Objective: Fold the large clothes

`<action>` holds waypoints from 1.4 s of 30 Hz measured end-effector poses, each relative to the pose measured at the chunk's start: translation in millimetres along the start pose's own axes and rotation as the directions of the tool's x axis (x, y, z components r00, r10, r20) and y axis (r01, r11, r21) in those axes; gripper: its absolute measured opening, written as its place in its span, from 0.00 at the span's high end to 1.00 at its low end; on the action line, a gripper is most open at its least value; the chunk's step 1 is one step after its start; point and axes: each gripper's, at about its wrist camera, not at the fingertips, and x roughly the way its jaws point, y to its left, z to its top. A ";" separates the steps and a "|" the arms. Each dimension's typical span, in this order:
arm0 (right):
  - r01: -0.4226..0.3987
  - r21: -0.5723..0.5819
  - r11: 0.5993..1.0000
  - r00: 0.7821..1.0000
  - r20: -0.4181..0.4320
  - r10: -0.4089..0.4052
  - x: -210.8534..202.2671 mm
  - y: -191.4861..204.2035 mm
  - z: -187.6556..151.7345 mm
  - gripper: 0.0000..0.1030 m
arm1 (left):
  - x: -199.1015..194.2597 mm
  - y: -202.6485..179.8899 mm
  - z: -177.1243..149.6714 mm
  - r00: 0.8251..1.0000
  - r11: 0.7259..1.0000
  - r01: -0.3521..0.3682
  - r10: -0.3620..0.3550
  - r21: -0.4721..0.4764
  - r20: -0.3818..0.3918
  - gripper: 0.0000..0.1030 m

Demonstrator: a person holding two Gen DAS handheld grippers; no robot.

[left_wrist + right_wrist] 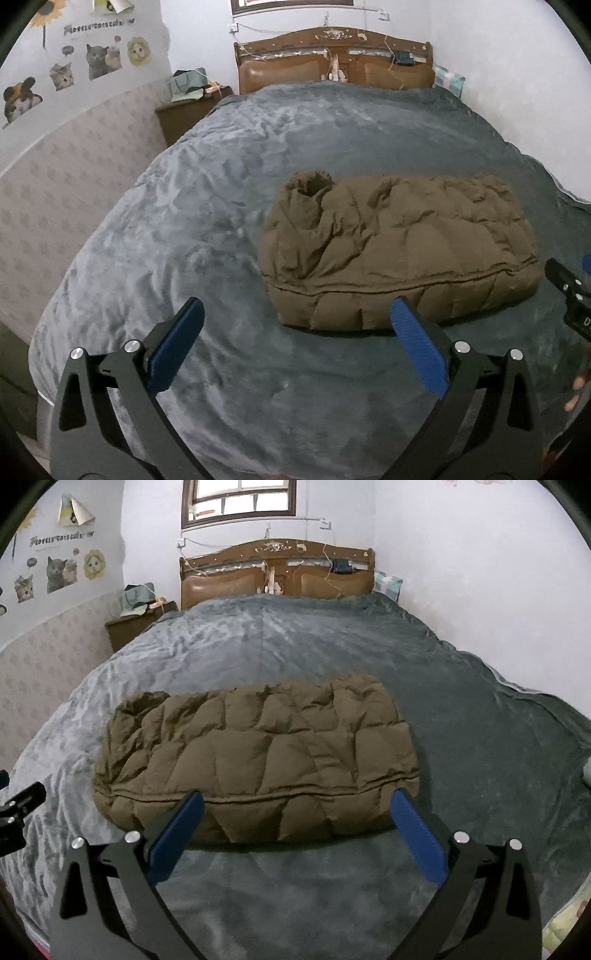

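Note:
A brown quilted puffer jacket lies folded into a thick oblong bundle on the grey bed blanket. It also shows in the right wrist view. My left gripper is open and empty, above the blanket just in front of the bundle's left end. My right gripper is open and empty, hovering just in front of the bundle's near edge. The right gripper's body shows at the right edge of the left wrist view. A sleeve opening sticks up at the bundle's far left.
A wooden headboard stands at the far end of the bed. A nightstand with clutter stands at the far left by the wall. A pillow lies at the far right corner. The blanket spreads wide around the jacket.

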 end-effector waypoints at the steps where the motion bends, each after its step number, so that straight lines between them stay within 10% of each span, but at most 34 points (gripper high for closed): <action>1: 0.005 -0.004 1.000 1.000 0.004 -0.005 -3.1 1.6 0.8 0.02 | -2.1 -0.6 0.7 1.000 1.000 -0.005 0.005 0.000 0.007 0.03; 42: 0.017 0.010 1.000 0.999 0.040 -0.017 -46.3 -1.7 24.5 0.02 | -49.3 1.9 13.1 0.996 1.000 0.020 -0.019 -0.013 0.085 0.03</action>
